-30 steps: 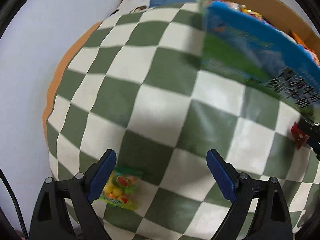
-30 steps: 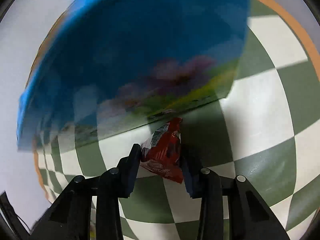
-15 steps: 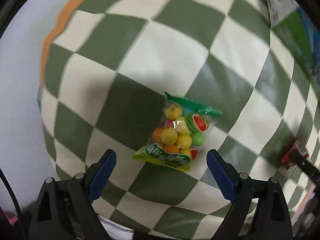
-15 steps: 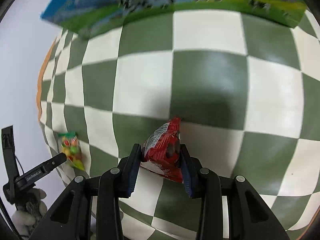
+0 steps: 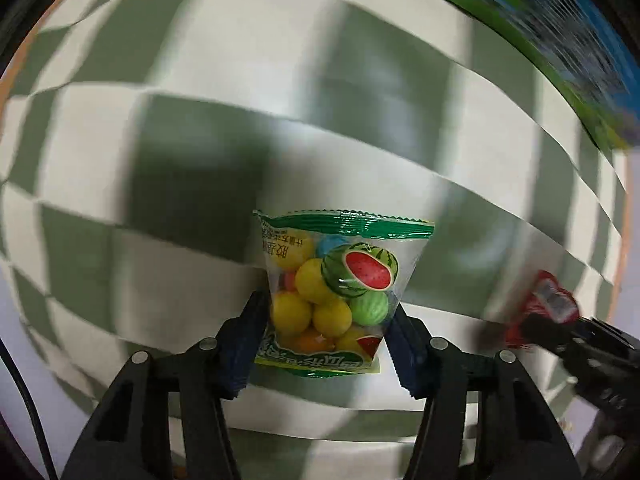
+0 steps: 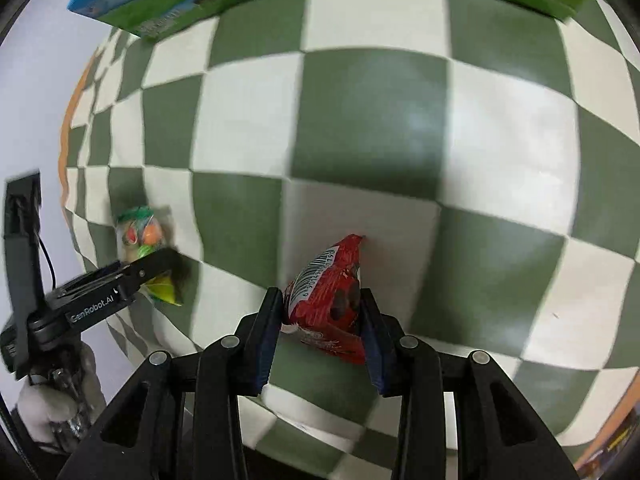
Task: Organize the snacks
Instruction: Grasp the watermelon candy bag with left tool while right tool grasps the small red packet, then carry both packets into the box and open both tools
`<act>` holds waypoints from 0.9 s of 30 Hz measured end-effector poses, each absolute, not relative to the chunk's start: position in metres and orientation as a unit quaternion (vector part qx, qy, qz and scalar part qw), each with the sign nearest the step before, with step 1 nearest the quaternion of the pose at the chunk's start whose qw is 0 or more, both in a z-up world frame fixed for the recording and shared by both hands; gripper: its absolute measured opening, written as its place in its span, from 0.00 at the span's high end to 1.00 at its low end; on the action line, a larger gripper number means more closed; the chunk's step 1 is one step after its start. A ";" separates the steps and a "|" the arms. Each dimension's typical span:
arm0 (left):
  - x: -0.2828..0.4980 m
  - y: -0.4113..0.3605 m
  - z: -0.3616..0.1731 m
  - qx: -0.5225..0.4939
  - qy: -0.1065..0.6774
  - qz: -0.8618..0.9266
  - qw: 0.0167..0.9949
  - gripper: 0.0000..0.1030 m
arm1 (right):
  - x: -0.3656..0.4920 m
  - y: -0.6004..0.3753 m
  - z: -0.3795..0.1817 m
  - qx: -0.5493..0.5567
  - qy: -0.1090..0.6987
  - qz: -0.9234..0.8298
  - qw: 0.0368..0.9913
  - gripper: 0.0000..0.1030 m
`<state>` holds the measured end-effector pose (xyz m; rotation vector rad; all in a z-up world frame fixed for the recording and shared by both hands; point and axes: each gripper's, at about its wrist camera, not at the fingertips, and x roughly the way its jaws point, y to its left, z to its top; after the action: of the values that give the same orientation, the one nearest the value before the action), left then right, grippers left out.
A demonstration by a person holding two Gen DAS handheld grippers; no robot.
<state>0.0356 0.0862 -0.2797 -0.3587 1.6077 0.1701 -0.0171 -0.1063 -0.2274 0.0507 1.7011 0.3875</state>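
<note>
Gripping: left jaws just closed on clear candy bag (image 5: pixel 332 292), right on crinkly red packet (image 6: pixel 326 304).

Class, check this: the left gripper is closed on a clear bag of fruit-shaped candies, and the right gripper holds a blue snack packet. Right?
Not quite. The right gripper holds a red snack packet, as the right wrist view shows. The left gripper is closed on the candy bag.

A green-and-cream checked cloth (image 6: pixel 372 116) with an orange hem (image 6: pixel 66 136) covers the counter, its squares blurred in the left wrist view. Beyond the hem on the left lies a plain pale surface (image 6: pixel 32 80). Even light falls from above, and soft dark shadows cross the squares near the centre.
</note>
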 end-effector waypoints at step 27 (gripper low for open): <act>0.062 -0.023 -0.273 -0.077 0.721 0.034 0.687 0.55 | -0.012 -0.165 -0.217 0.046 0.710 0.114 0.693 0.66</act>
<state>0.0624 -0.0226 -0.2725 -0.1723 1.6149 0.0772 -0.0122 -0.1648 -0.2167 0.1036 1.5870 0.2537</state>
